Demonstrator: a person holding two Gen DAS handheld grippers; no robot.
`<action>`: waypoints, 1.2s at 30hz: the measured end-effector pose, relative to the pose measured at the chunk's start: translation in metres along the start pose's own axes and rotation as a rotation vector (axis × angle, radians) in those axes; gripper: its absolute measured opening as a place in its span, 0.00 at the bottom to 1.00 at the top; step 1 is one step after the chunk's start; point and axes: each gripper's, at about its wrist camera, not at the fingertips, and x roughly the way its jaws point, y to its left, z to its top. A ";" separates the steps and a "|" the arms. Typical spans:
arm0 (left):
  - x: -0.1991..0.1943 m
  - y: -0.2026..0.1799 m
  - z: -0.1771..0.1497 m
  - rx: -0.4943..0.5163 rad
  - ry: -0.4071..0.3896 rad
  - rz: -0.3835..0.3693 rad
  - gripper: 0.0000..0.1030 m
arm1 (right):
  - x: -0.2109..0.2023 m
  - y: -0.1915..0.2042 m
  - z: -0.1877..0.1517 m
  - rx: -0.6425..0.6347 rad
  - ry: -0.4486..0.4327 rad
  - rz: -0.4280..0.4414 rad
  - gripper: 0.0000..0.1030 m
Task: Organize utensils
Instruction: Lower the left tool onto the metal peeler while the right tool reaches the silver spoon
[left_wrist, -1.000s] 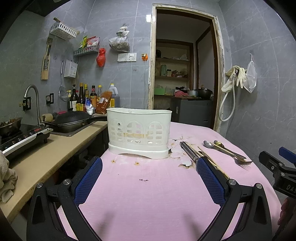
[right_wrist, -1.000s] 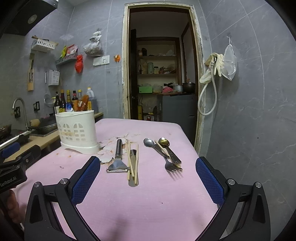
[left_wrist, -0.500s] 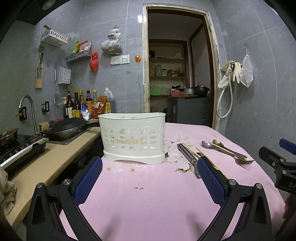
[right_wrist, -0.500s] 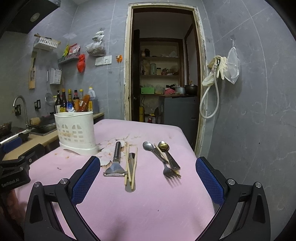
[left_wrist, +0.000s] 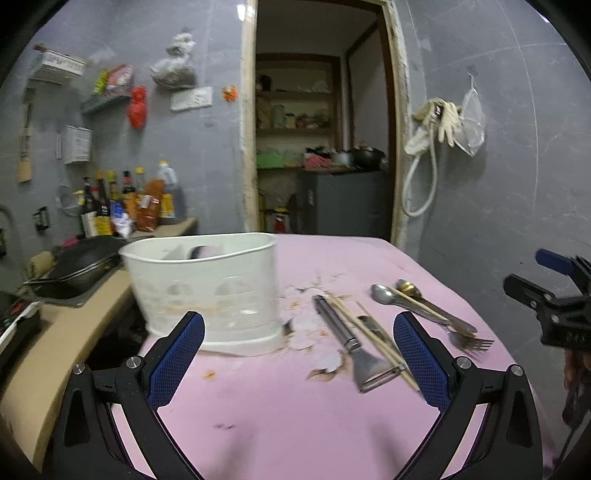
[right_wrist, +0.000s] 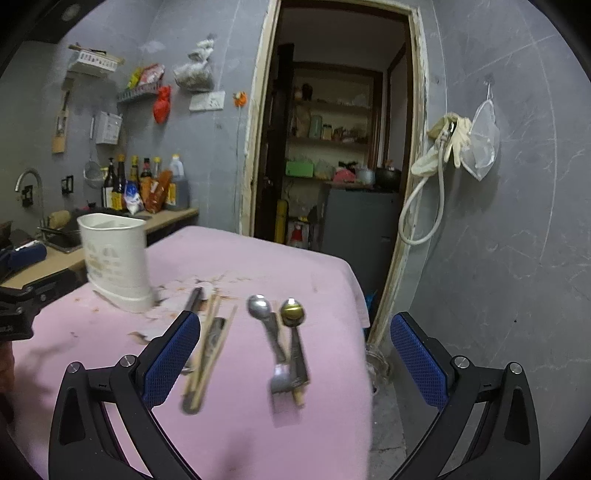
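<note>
Left gripper (left_wrist: 295, 354) wide apart, empty, above pink table (left_wrist: 280, 417) before white caddy (left_wrist: 207, 291). Right gripper (right_wrist: 295, 354) wide apart, empty, over spoons (right_wrist: 275, 325) and chopsticks (right_wrist: 208, 350)

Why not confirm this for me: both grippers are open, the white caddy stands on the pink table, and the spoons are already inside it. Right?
Not quite. The spoons are not in the white caddy; they lie on the pink table beside the fork, as the right wrist view shows. Both the left gripper and the right gripper are open.
</note>
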 end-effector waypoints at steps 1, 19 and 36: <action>0.008 -0.004 0.004 0.009 0.012 -0.020 0.97 | 0.007 -0.007 0.003 -0.001 0.021 0.008 1.00; 0.143 -0.015 0.011 0.000 0.337 -0.124 0.35 | 0.150 -0.041 0.015 -0.021 0.350 0.296 0.55; 0.208 0.020 0.004 -0.119 0.546 -0.173 0.26 | 0.216 0.004 0.020 -0.185 0.488 0.504 0.39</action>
